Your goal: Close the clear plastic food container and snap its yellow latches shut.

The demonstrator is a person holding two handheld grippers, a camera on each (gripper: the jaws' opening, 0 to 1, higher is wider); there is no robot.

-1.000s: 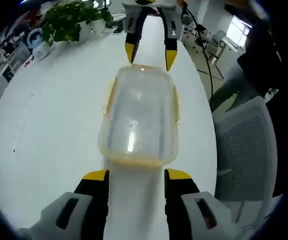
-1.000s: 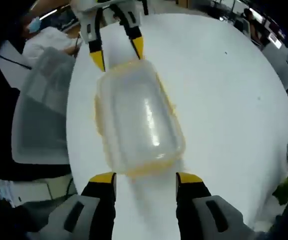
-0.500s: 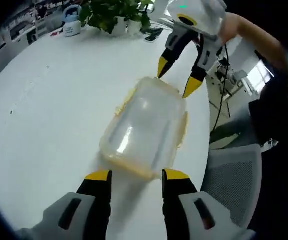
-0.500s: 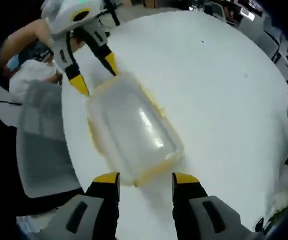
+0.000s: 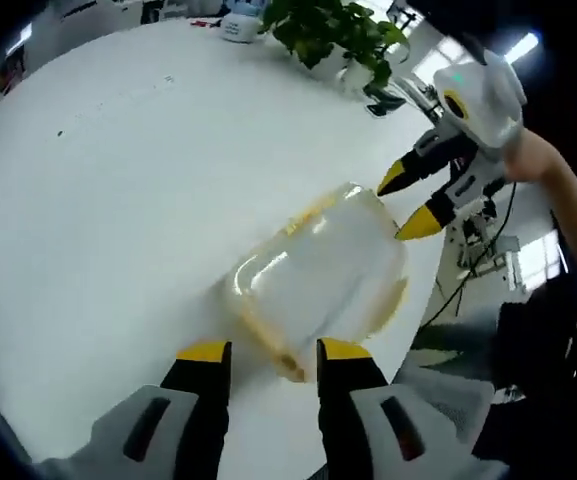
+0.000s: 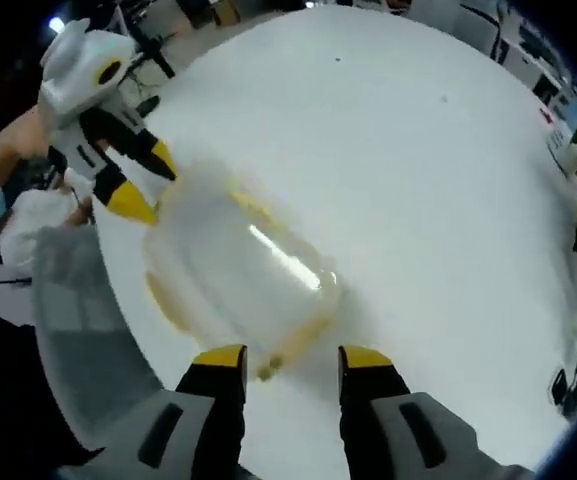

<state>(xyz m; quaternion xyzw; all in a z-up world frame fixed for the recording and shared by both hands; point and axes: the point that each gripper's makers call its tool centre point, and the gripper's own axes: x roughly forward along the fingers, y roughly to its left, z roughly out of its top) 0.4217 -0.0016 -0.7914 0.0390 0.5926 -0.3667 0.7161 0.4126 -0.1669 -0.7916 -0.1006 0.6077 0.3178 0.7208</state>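
Observation:
The clear plastic container (image 5: 318,275) with yellow trim lies on the white table (image 5: 118,180), its lid resting on top. My left gripper (image 5: 268,352) is open, and the container's near end with a yellow latch (image 5: 286,365) sits between its tips. My right gripper (image 5: 408,203) stands open at the far end, held by a person's hand. In the right gripper view the same container (image 6: 238,270) runs away from my open right gripper (image 6: 290,357), whose tips flank a yellow latch (image 6: 264,371). The left gripper (image 6: 146,182) is open at the far end.
Potted green plants (image 5: 333,30) stand at the table's far side. The container lies close to the table's edge (image 6: 118,300), with a grey mesh chair (image 6: 78,330) just beyond it. A cable (image 5: 468,275) hangs off that side.
Both views have rolled and swung, so the container now lies slantwise in them. Each gripper's jaws have narrowed a little and the container's ends have come in between the tips.

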